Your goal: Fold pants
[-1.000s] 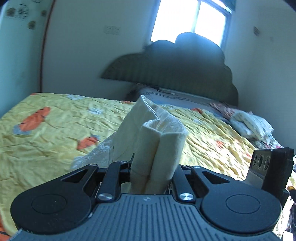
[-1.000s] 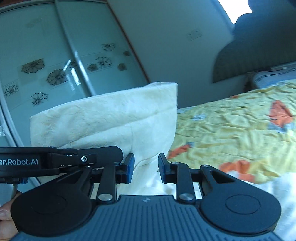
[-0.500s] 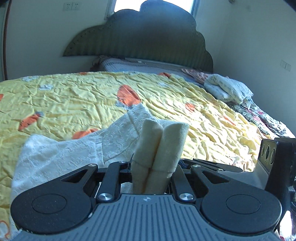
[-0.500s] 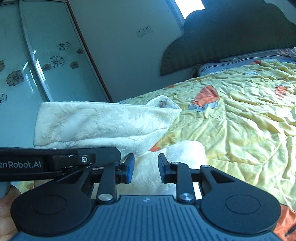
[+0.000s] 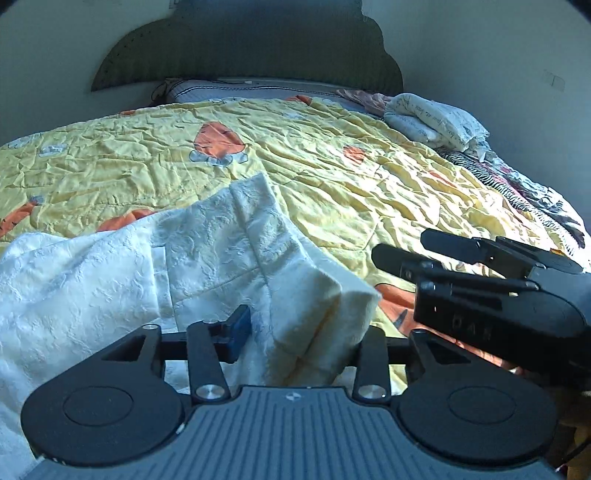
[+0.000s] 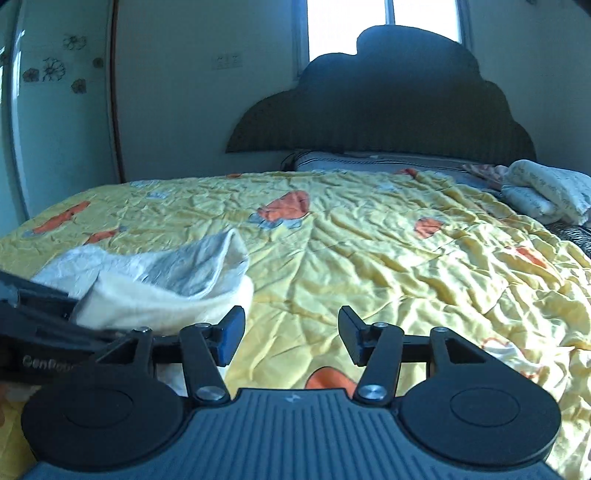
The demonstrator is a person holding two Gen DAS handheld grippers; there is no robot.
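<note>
The cream-white textured pants [image 5: 207, 258] lie bunched on the yellow bedspread [image 5: 332, 173]. My left gripper [image 5: 295, 328] is open, with a thick folded edge of the pants [image 5: 321, 314] loose between its fingers. The left blue pad [image 5: 236, 328] stands apart from the cloth. My right gripper [image 6: 290, 332] is open and empty, over bare bedspread [image 6: 369, 251] just right of the pants [image 6: 166, 284]. The right gripper's body shows at the right of the left wrist view [image 5: 498, 295]; the left gripper's body shows at the left edge of the right wrist view [image 6: 40, 332].
A dark scalloped headboard [image 6: 388, 110] stands at the far end under a window [image 6: 384, 22]. A rolled white blanket [image 5: 432, 118] and striped clothes [image 5: 517, 184] lie along the bed's right side. A glass wardrobe door [image 6: 48, 92] is at the left.
My left gripper has opened and let go of the folded pants, which came down onto the bed. My right gripper opened wider and moved right, off the cloth.
</note>
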